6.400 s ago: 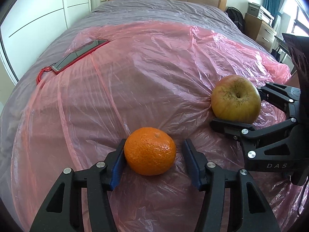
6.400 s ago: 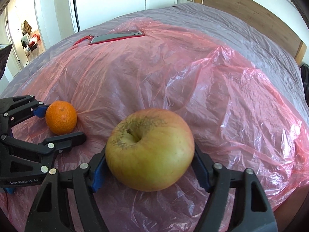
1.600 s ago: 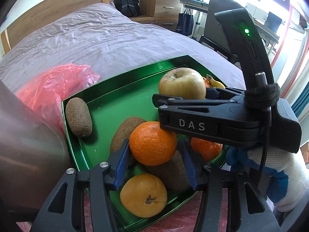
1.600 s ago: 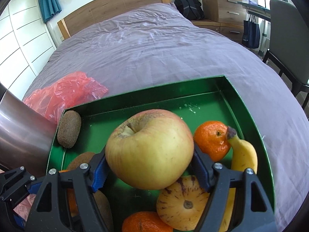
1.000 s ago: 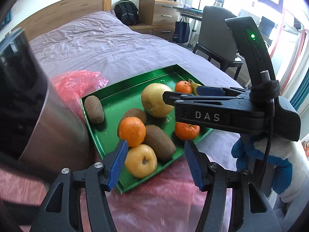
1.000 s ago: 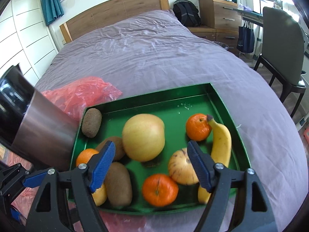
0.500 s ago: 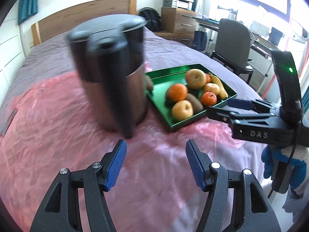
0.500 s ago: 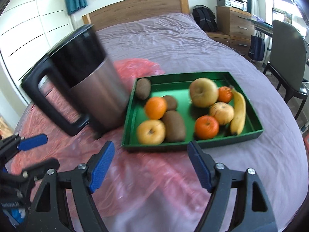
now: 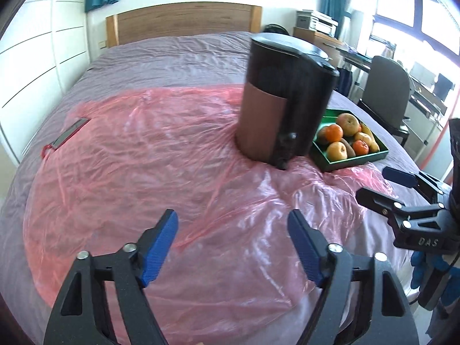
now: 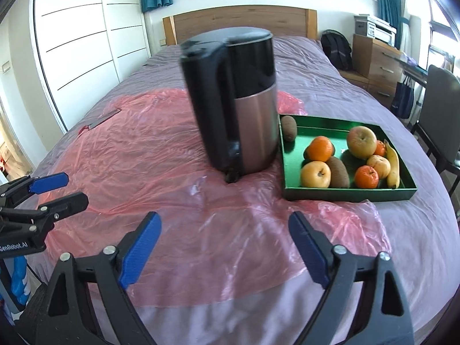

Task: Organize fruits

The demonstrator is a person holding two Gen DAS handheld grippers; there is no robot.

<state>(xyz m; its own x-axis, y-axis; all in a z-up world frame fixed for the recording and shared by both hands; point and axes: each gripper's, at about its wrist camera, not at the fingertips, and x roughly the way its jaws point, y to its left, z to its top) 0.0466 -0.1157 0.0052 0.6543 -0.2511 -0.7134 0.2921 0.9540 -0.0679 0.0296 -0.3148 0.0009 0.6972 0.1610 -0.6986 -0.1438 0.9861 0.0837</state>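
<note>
Grippers angle downward over the pink sheet point(image 10: 178, 155): left gripper point(image 9: 233, 244) opening, empty; right gripper point(image 10: 224, 244) wide, empty; tray point(image 10: 348, 194) upper right.

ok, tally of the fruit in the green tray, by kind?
In the green tray:
Apples: 3
Mandarins: 3
Kiwis: 3, one mostly hidden behind a mandarin
Banana: 1
Total: 10
</note>
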